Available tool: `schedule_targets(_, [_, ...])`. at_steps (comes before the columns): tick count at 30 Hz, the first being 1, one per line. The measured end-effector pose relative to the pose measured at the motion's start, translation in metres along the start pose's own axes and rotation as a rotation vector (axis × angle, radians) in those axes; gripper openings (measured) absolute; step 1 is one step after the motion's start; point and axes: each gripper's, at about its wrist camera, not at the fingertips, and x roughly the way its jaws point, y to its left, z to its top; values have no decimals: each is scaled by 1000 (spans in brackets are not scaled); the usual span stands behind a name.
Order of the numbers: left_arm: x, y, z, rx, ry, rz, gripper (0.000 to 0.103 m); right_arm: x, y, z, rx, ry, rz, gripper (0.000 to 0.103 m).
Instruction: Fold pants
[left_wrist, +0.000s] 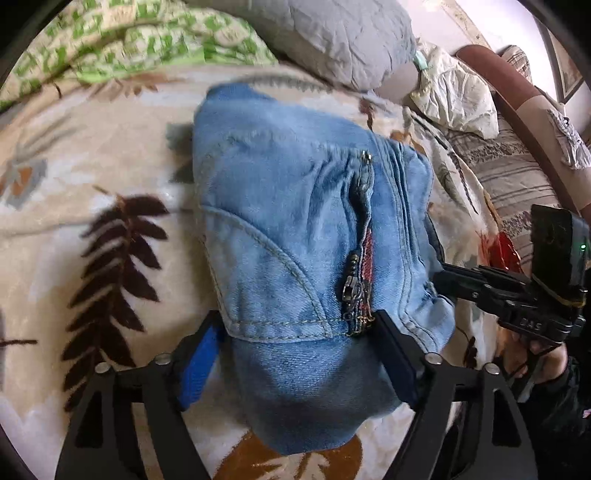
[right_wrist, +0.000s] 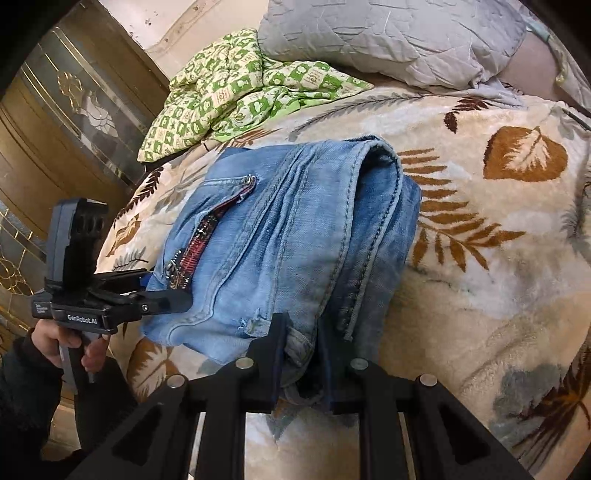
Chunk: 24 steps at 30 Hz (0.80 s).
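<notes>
Pants (left_wrist: 295, 229) lie folded in thick pile on bed (left_wrist: 92, 177). Left tongs (left_wrist: 299, 354) wide, around near edge, not pinching. Right tongs (right_wrist: 303, 354) nearly closed, pinching hem. Denim soft, floppy, fairly heavy; best held at thick seamed edges.

The bed (right_wrist: 480, 258) was covered by a cream plush blanket (left_wrist: 92, 155) printed with brown and grey leaves. Folded blue jeans (right_wrist: 288, 236) lay directly on it, their near end reaching back between both pairs of jaws. Beyond the jeans, far from the jaws, a green-checked quilt (right_wrist: 236, 99) sat crumpled beside a grey quilted pillow (right_wrist: 388, 33).
</notes>
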Motion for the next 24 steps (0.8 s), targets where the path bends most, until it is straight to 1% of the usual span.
schedule_targets(1, [-6, -3, -1, 2, -19, 23, 87, -3, 0, 0, 3, -8, 1, 27])
schedule_targets(2, [-15, -7, -1, -2, -37, 45, 88, -7, 2, 1, 12, -14, 1, 30])
schedule_targets(3, [-23, -10, 1, -10, -55, 60, 88, -13, 3, 2, 23, -15, 2, 40])
schedule_targets(4, [-34, -14, 2, -16, -78, 81, 93, -20, 5, 4, 34, -17, -3, 64])
schedule_targets(5, [-49, -19, 4, -16, -114, 118, 97, -28, 7, 6, 43, -25, -8, 77])
schedule_targets(6, [-61, -23, 5, -13, -143, 147, 103, -41, 9, 9, 54, -55, -10, 88])
schedule_targets(7, [-79, -31, 5, -2, -202, 187, 103, -56, 13, 11, 63, -94, -3, 90])
schedule_targets(8, [-101, -41, 4, 18, -280, 228, 103, -70, 17, 15, 71, -119, 3, 91])
schedule_targets(9, [-114, -48, 2, 32, -328, 254, 103, -81, 21, 17, 77, -135, -2, 96])
schedule_targets(10, [-132, -60, -1, 56, -388, 304, 103, -97, 28, 19, 79, -166, -27, 103])
schedule_targets(11, [-147, -72, -6, 82, -440, 359, 103, -111, 35, 18, 77, -203, -74, 103])
schedule_targets(12, [-157, -79, -10, 96, -472, 390, 103, -122, 41, 17, 74, -229, -126, 103])
schedule_targets(14, [-180, -98, -24, 124, -549, 456, 103, -148, 61, 10, 47, -300, -274, 103])
schedule_targets(17, [-195, -113, -47, 133, -602, 485, 103, -173, 88, -8, -4, -372, -434, 103])
schedule_targets(19, [-192, -118, -61, 124, -601, 469, 103, -181, 105, -27, -26, -398, -542, 103])
schedule_targets(20, [-187, -119, -69, 120, -574, 456, 103, -184, 108, -32, -21, -406, -567, 103])
schedule_targets(22, [-172, -122, -81, 113, -517, 446, 103, -185, 113, -57, 21, -409, -580, 103])
schedule_targets(24, [-152, -122, -94, 96, -468, 451, 103, -180, 115, -79, 85, -407, -579, 103])
